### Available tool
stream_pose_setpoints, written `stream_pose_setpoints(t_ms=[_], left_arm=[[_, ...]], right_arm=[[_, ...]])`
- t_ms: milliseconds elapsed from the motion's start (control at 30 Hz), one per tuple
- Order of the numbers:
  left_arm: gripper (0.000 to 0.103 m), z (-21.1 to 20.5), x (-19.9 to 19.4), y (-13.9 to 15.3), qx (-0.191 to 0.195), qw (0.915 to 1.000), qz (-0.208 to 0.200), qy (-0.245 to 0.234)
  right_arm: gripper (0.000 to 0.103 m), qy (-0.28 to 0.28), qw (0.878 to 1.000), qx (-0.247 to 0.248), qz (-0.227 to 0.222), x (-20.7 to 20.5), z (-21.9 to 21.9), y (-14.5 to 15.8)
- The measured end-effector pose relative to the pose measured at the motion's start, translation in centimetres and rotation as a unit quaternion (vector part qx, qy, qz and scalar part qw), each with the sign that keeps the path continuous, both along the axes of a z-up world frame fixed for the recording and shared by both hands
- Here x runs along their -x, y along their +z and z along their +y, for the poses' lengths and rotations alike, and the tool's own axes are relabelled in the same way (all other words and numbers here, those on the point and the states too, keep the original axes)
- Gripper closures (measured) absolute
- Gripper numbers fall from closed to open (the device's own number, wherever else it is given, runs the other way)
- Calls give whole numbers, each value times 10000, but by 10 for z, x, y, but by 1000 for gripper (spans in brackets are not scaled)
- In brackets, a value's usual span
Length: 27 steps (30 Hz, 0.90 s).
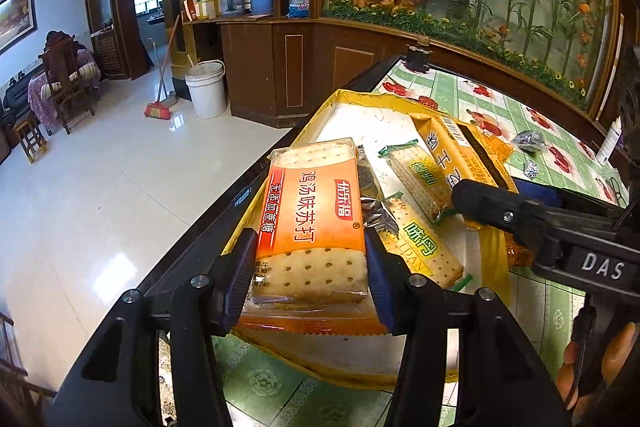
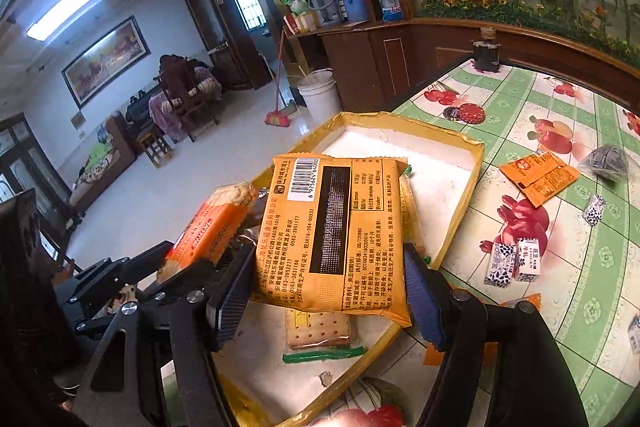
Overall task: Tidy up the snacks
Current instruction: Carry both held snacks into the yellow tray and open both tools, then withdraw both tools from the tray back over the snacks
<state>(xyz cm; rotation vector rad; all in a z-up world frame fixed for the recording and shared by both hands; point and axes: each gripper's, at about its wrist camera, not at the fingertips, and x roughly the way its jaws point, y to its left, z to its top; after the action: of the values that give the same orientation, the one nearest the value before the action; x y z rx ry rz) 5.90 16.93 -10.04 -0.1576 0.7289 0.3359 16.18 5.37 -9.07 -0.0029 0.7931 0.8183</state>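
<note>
My left gripper (image 1: 310, 279) is shut on an orange soda-cracker pack (image 1: 312, 211), its pads pressing both long edges, above the near left corner of a yellow-rimmed white tray (image 1: 352, 115). My right gripper (image 2: 328, 291) is shut on a yellow-orange snack pack (image 2: 332, 235), barcode side up, held over the same tray (image 2: 440, 143). Two green-labelled cracker packs (image 1: 420, 239) lie in the tray under and between the held packs; one (image 2: 320, 331) shows below the yellow pack.
The tray sits at the table's left edge, with open floor beyond it. On the fruit-print tablecloth to the right lie a small orange packet (image 2: 540, 179), several wrapped candies (image 2: 512, 263), a dark wrapped item (image 2: 608, 163), a red tin lid (image 2: 472, 113) and a dark jar (image 2: 486, 55).
</note>
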Motion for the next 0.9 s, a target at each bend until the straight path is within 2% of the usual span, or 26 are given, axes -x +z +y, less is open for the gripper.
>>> stream_pose_setpoints(t_ms=[167, 400, 500, 633, 700, 767, 900], left_arm=[[52, 2, -2, 0, 5, 10000, 23, 38], [51, 6, -1, -1, 125, 9998, 15, 181], [51, 10, 5, 6, 333, 9987, -224, 323], [51, 1, 19, 30, 232, 9964, -749, 308], [49, -6, 25, 39, 355, 9946, -943, 238], [41, -15, 27, 44, 553, 9930, -1037, 123], [40, -45, 43, 50, 875, 9870, -1349, 18]], right_arm=[[32, -64, 9997, 226, -19, -5, 11, -12], [31, -131, 9995, 277, -101, -6, 13, -15], [31, -224, 9997, 57, -127, -3, 2, -7], [15, -427, 9975, -555, -124, 3, -29, 14], [15, -490, 9954, -803, -189, 8, -44, 27], [15, -558, 9926, -1051, -239, 12, -59, 40], [14, -872, 9873, -1260, -425, 23, -88, 65]])
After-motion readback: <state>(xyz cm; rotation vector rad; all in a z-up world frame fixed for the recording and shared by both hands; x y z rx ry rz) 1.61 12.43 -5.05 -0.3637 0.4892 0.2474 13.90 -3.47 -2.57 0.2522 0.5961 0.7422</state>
